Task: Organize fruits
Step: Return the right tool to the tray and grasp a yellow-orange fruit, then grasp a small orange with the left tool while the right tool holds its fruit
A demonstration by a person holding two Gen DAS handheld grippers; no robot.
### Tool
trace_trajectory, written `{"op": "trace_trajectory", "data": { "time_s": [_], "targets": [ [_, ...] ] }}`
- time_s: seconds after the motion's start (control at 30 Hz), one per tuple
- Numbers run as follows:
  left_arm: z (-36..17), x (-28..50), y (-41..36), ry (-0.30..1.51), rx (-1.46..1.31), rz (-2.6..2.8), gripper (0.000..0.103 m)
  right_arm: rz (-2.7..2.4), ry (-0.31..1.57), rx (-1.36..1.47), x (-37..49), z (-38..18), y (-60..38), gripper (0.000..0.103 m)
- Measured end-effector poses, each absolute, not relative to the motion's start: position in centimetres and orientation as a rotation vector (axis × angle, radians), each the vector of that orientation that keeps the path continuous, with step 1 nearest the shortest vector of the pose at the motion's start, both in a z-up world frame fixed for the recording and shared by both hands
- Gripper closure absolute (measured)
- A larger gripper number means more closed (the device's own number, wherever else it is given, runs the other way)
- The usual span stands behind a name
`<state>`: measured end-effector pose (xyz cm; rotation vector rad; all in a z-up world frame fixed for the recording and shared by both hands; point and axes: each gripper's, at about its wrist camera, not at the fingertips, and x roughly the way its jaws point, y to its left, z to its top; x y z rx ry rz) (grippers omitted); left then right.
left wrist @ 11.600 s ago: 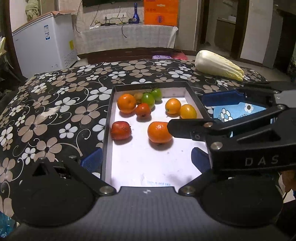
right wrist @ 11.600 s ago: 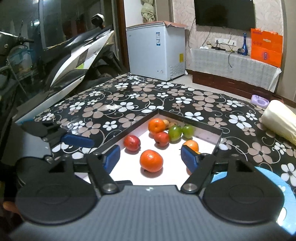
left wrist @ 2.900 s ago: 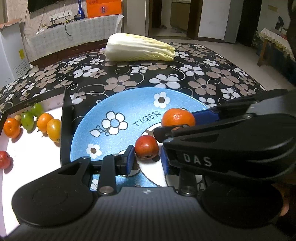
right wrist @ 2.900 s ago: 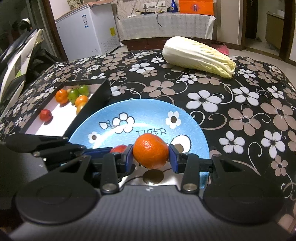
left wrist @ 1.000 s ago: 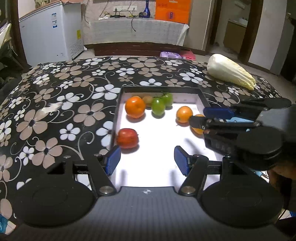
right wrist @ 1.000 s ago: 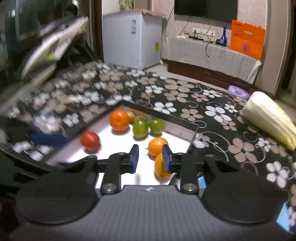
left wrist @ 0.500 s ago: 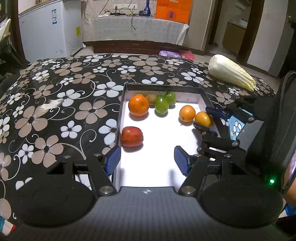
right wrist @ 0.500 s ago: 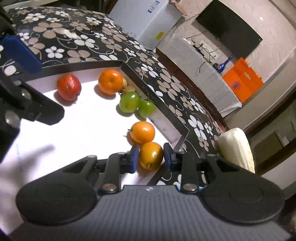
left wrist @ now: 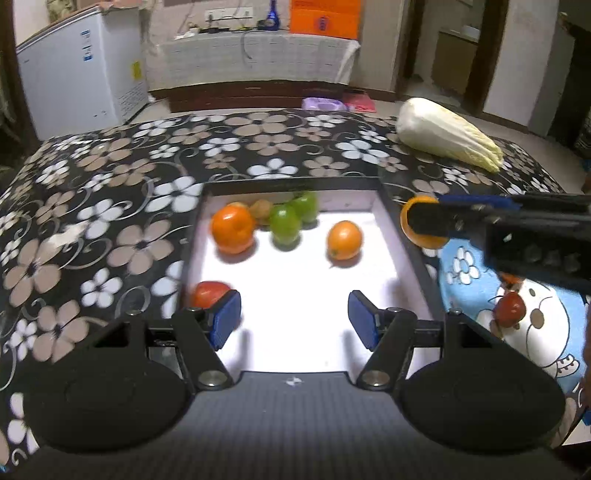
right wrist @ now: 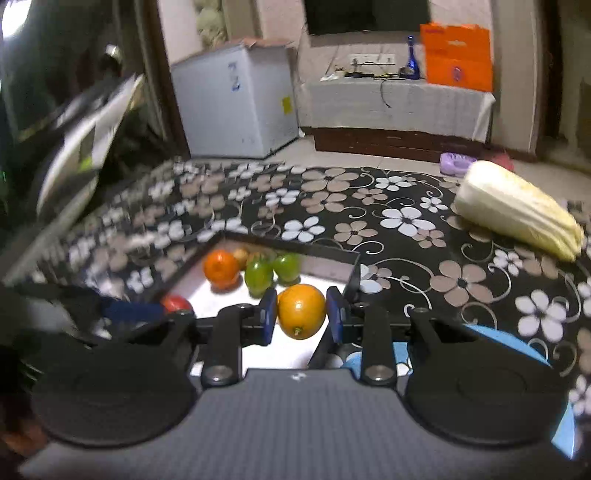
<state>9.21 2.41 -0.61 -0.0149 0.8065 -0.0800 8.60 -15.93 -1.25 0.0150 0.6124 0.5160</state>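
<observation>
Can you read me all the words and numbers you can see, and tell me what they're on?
No text is clear enough to quote.
Stickers on the white freezer: too small to read.
Print on the orange bag at the back: blurred.
Faint letters on the side of the right hand-held gripper, in the left wrist view: blurred.

The tabletop (left wrist: 110,206) wears a black cloth patterned with white and tan flowers. The tray (left wrist: 406,236) is black-walled with a white floor. In it lie an orange fruit (left wrist: 233,233), two green ones (left wrist: 284,223) and a red one (left wrist: 207,293). The plate (left wrist: 465,277) is blue with white flowers. The cabbage (left wrist: 443,134) is white, yellowing at its tip. The tongs' pads (left wrist: 226,320) are blue.
</observation>
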Motion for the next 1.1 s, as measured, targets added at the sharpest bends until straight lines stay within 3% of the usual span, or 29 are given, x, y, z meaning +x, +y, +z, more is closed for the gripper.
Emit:
{"op": "trace_trajectory", "data": {
  "time_s": [0.77,1.1],
  "targets": [
    [-3.5,17.0,-0.7,0.862,-0.005,-0.101,0.036,0.536,0.573,0.125,7.0,0.4,-20.7,0.071],
    [-3.4,16.3,-2.9,0.846,0.044,-0.103,0.067,0.541,0.588,0.113,7.0,0.2,-20.6,0.071]
  ]
}}
